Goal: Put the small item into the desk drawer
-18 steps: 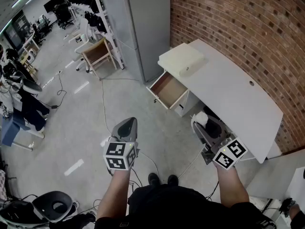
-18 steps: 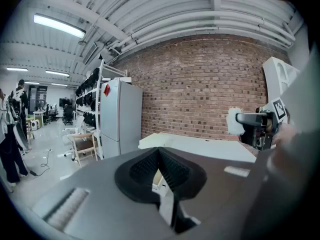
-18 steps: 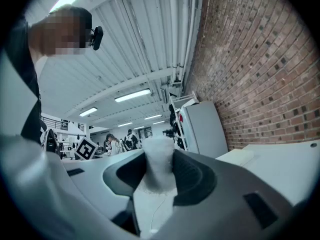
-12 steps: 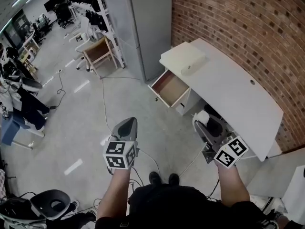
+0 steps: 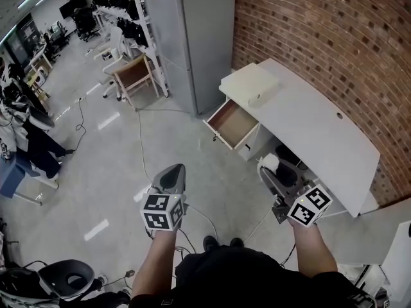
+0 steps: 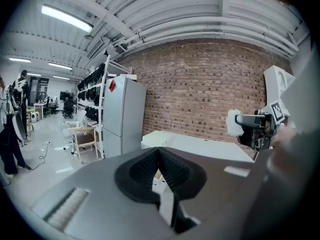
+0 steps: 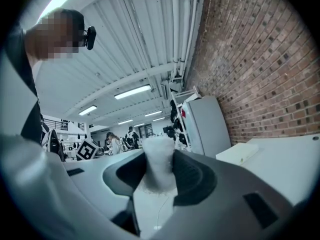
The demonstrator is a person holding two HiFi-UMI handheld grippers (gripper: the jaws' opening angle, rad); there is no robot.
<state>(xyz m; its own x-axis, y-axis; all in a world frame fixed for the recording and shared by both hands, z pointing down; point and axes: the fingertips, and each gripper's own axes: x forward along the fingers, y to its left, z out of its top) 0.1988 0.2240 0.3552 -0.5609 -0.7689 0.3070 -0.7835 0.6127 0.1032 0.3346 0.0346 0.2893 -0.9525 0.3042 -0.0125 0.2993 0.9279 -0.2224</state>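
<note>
My right gripper is shut on a small white fluffy item, held beside the front edge of the white desk. In the right gripper view the fluffy item sits pinched between the dark pads and sticks out above them. The desk drawer stands pulled open at the desk's far end, its wooden inside bare. My left gripper is shut with nothing in it, out over the floor; its pads meet in the left gripper view, where the right gripper with the white item shows at the right.
A cream flat box lies on the desk's far end above the drawer. A brick wall runs behind the desk, a grey cabinet stands left of it. A wooden chair, cables on the floor and an office chair lie around me.
The view has shifted slightly: desk and drawer sit a little further right and lower in frame. Both grippers keep their places and the right keeps its grip on the white item.
</note>
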